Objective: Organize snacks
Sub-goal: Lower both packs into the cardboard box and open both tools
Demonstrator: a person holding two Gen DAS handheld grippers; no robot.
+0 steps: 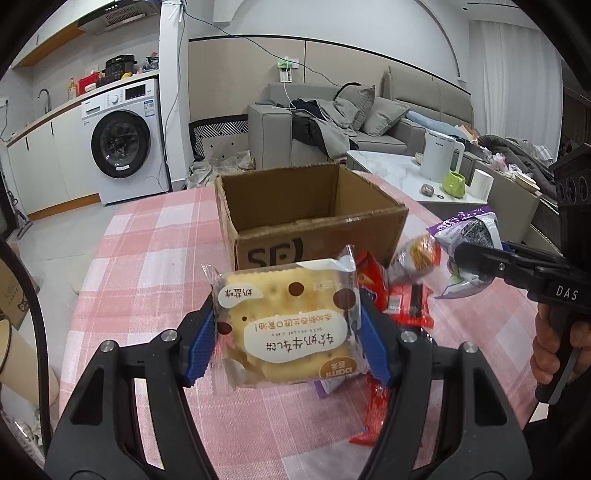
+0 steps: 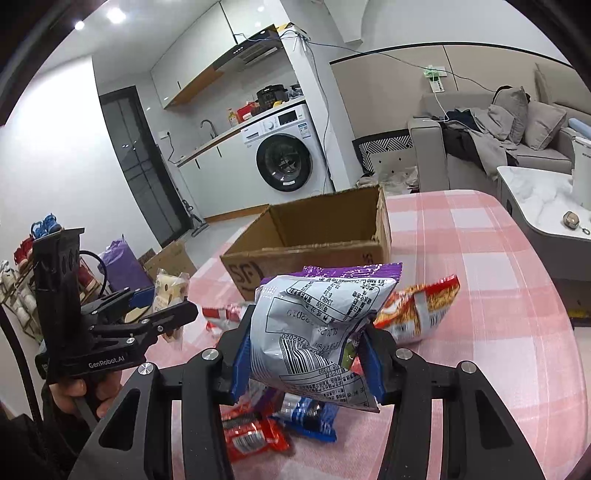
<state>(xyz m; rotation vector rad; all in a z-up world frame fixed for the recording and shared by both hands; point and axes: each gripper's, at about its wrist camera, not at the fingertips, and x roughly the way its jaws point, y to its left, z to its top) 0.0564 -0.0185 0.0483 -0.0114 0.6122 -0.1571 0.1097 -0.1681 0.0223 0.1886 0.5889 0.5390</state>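
Two packets were in hand above the pink-checked tabletop (image 1: 147, 236): beyond stood the open cardboard box (image 1: 314, 206); my right gripper (image 2: 306, 363) clamped the purple snack bag (image 2: 317, 325), my left gripper (image 1: 286, 345) the cracker packet (image 1: 284, 325). Carrying step; next, release over the box.

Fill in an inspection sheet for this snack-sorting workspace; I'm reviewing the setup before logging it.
Surface: pink checked tablecloth, snacks loose on it.
Job's things: open cardboard box, inside not seen to the bottom; cracker packet; purple-and-silver bag; red packets; blue packet; orange noodle packet.
Clutter: nothing seen on the table.
Grippers: left gripper shut on the cracker packet; right gripper shut on the bag.
Cables: wire strung across wall.
Surroundings: washing machine, sofa, kettle.
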